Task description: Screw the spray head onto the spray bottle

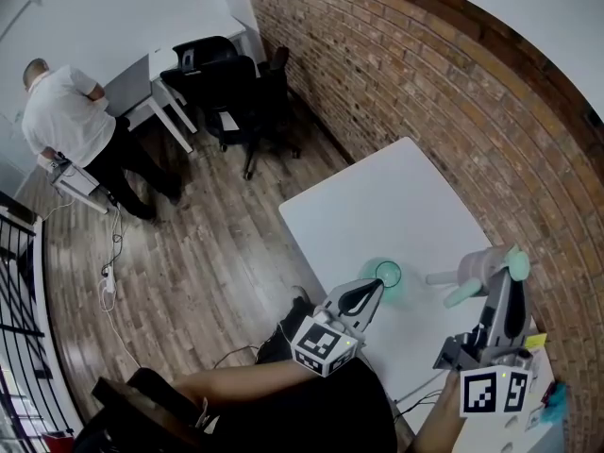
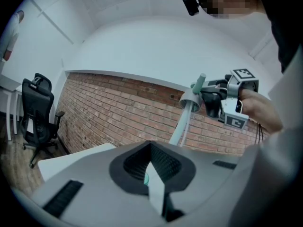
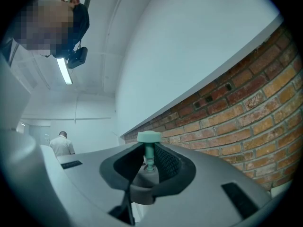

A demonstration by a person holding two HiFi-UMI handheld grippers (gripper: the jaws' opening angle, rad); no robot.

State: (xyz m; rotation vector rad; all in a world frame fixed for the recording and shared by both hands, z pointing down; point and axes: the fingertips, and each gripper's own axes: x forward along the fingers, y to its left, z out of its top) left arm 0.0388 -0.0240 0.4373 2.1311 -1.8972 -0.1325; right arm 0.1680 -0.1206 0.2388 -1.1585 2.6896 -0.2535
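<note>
Holding the spray head point(image 1: 486, 270) up beside the bottle point(image 1: 388, 274)
My right hand-held gripper point(image 1: 503, 281) is clamped on the spray head, above the worktop point(image 1: 396, 206). My left hand-held gripper point(image 1: 373, 291) has its 2 jaws closed together, tips just beside the green bottle.

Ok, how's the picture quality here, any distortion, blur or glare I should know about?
Head view: fisheye bends the brick wall into an arc, otherwise sharp. Left gripper view: its own near jaws are soft, the spray head beyond is clearer. Right gripper view: ceiling light blows out white.
</note>
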